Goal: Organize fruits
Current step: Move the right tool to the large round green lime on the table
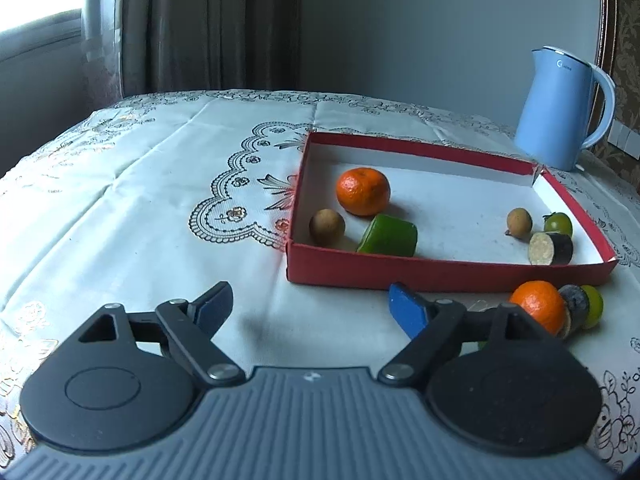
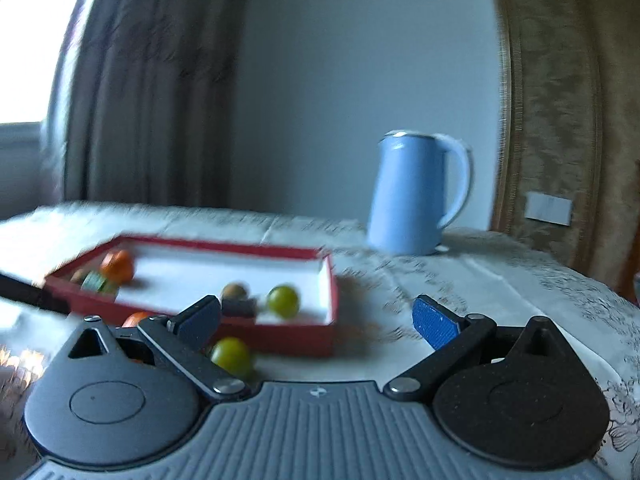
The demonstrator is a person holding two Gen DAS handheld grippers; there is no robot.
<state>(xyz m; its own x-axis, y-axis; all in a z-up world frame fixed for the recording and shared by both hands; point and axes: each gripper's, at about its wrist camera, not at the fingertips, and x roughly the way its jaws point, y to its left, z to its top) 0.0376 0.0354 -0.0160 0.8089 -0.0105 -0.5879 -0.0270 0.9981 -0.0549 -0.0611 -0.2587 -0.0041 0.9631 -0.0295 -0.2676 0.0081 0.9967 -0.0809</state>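
Two claws, left claw (image 1: 310, 308) and right claw (image 2: 316, 322), gape empty; kettle (image 1: 554, 112) logo unreadable.

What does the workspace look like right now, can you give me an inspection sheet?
Surface: table under a white patterned cloth.
Job's things: red box holding an orange, a green piece, two brown fruits, a green tomato and a dark slice; outside by its near wall, a second orange, another dark slice and a green fruit.
Clutter: blue kettle.
Grippers: left gripper open, empty; right gripper open, empty.
Cables: nothing seen.
Surroundings: curtain, window, grey wall.
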